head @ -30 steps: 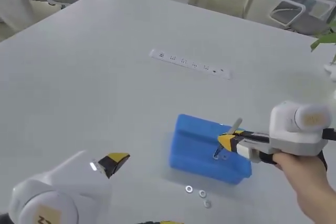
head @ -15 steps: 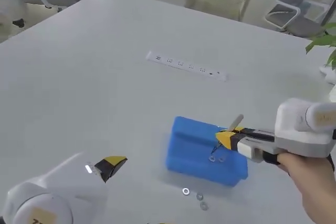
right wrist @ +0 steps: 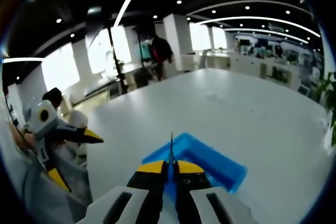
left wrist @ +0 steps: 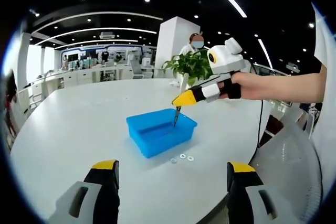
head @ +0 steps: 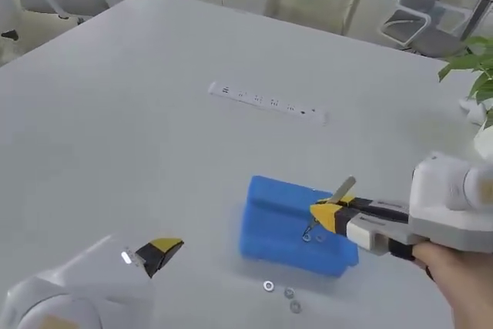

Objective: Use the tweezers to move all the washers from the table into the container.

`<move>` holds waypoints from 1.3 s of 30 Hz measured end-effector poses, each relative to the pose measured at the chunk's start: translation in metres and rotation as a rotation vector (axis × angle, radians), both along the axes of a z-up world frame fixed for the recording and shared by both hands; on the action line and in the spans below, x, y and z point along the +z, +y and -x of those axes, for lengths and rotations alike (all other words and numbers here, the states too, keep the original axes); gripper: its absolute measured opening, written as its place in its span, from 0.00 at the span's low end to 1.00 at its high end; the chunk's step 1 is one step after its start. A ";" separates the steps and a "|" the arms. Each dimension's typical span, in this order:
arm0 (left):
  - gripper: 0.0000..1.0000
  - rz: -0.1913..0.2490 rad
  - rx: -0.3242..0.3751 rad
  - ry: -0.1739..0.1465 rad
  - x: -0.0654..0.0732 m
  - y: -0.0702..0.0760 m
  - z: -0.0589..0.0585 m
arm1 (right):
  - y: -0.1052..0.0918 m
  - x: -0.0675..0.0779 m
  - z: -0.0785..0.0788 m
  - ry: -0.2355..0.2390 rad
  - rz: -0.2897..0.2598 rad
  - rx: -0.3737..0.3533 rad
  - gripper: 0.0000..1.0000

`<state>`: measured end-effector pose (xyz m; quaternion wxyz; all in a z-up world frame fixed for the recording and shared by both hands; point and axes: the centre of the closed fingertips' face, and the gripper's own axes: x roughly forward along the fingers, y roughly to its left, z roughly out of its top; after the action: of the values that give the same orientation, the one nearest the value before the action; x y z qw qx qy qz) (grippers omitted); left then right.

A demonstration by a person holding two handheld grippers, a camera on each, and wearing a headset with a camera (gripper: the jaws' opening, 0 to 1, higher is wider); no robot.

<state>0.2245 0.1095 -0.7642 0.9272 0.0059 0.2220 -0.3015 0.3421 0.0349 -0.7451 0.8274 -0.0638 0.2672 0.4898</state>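
A blue container [head: 269, 225] stands on the white table; it is also in the left gripper view [left wrist: 152, 136] and the right gripper view [right wrist: 220, 167]. My right gripper [head: 323, 215] is shut on thin metal tweezers [head: 314, 226], whose tips point down into the container's right half. The tweezers [right wrist: 171, 150] stick out between its closed jaws. Three washers [head: 282, 293] lie on the table just in front of the container, also in the left gripper view [left wrist: 181, 157]. My left gripper [left wrist: 173, 182] stands open and holds nothing, to the near left [head: 158, 252].
A white power strip [head: 266, 102] lies farther back on the table [head: 115, 129]. A potted plant [head: 470, 75] stands at the right edge. Office chairs and desks stand beyond the table. People are in the room behind.
The head camera has tipped, so the scene sits a little lower and to the left. The right gripper keeps the tweezers over the container. The left gripper has barely moved.
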 end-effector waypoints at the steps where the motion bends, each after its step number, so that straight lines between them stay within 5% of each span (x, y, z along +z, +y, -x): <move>1: 0.86 -0.001 -0.002 0.002 0.000 0.000 0.000 | 0.000 -0.001 0.002 0.003 0.002 0.003 0.04; 20: 0.85 0.000 0.004 0.003 -0.002 0.002 -0.001 | -0.003 -0.046 0.041 0.105 0.046 0.029 0.04; 39: 0.85 -0.003 0.002 0.007 -0.003 0.002 -0.001 | -0.007 -0.069 0.055 0.153 0.080 0.025 0.04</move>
<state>0.2251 0.1111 -0.7670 0.9268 0.0060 0.2256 -0.3003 0.2868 0.0280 -0.8142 0.7951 -0.0626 0.3481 0.4926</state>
